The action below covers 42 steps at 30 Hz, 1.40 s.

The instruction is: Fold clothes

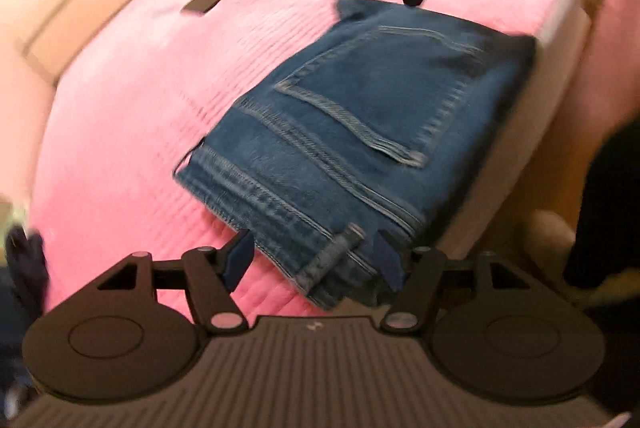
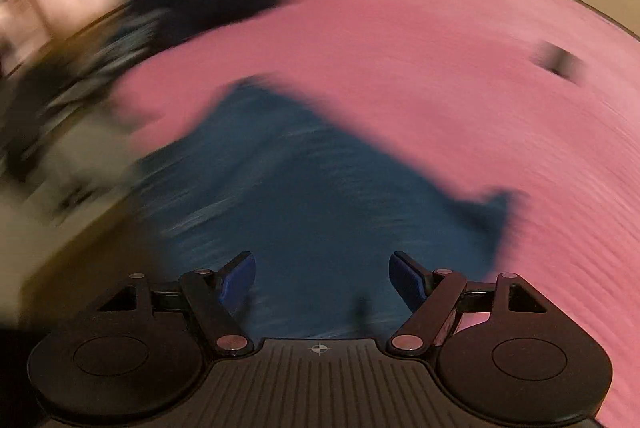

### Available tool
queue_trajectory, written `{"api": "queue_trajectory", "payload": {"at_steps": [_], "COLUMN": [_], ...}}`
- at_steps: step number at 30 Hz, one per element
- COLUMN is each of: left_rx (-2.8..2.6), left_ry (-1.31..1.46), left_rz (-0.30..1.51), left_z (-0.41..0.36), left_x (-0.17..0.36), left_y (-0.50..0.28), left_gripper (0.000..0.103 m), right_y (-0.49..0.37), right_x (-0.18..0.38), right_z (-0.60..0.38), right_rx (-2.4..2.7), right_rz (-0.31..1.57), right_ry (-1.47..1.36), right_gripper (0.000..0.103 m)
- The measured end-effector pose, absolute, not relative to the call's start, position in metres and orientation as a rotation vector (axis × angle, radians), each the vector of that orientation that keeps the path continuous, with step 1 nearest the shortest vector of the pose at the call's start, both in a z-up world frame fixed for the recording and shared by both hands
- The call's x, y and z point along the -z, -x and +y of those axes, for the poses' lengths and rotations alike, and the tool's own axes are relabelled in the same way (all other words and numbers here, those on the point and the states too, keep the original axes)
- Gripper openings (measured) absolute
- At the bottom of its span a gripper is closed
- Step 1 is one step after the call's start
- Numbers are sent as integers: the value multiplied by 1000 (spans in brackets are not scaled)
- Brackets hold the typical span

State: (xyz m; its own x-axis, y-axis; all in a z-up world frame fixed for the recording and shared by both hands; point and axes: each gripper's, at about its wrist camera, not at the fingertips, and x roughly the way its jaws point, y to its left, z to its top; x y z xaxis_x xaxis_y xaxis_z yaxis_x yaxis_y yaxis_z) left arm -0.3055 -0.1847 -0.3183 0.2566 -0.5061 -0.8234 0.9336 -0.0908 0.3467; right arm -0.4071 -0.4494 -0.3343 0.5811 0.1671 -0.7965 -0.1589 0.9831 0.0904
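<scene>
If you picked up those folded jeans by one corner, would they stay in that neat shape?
Probably not. The folded jeans are several loose denim layers, so they would likely sag and unfold. The thick seams suggest a heavy garment. The ribbed pink cover would probably drag against a push.

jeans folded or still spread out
Folded: the jeans lie as a compact layered rectangle on the pink blanket, back pocket up.
</scene>
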Motion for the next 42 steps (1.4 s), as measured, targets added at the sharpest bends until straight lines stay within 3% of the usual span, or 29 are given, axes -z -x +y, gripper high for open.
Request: {"api": "queue_trajectory", "payload": {"at_steps": [5, 9, 10, 11, 14, 17, 20, 26, 28, 29, 30, 31, 32, 34, 42], "left_rx": [1348, 1343, 1338, 1331, 1307, 1289, 1258, 1158, 1144, 1154, 1174, 1194, 1211, 1239, 1332], "left_ry": [-1269, -1319, -1323, -1336, -1381, -1408, -1437, -1432, -1438, -1440, -1443, -1446, -1446, -1438, -1227], "left_rz": [284, 210, 196, 178, 126, 89, 37, 22, 57, 86, 120, 152, 178, 222, 536], "left_z": [-168, -168, -168, -169, -172, -177, -184, -206, -212, -215, -217, -219, -221, -224, -260], "left_x": [321, 344, 349, 353, 365, 369, 370, 353, 345, 341, 337, 332, 328, 317, 261], "left_y": [340, 356, 359, 362, 370, 376, 378, 358, 349, 344, 340, 337, 334, 327, 273], "left_gripper": [63, 69, 73, 75, 80, 85, 89, 87, 67, 65, 56, 46, 43, 37, 35], "right_y": [408, 405, 403, 401, 392, 380, 369, 363, 368, 370, 372, 372, 375, 384, 397], "right_x": [387, 418, 417, 415, 396, 366, 343, 323, 322, 322, 322, 324, 324, 325, 363], "right_z": [-374, -353, -358, -364, -388, -414, -439, -449, -445, -442, -439, -440, -436, -426, -387], "right_rx": [-300, -267, -262, -256, -254, -238, -216, -238, -238, -233, -228, -221, -205, -167, -70], "right_rz": [1020, 1004, 1005, 1006, 1034, 1064, 1080, 1074, 1070, 1064, 1057, 1052, 1040, 1013, 996], "right_ry": [384, 652, 639, 609, 466, 263, 97, 85, 98, 112, 127, 140, 165, 219, 562], "right_gripper": [77, 77, 73, 59, 36, 29, 29, 29, 29, 29, 29, 36, 55, 76, 76]}}
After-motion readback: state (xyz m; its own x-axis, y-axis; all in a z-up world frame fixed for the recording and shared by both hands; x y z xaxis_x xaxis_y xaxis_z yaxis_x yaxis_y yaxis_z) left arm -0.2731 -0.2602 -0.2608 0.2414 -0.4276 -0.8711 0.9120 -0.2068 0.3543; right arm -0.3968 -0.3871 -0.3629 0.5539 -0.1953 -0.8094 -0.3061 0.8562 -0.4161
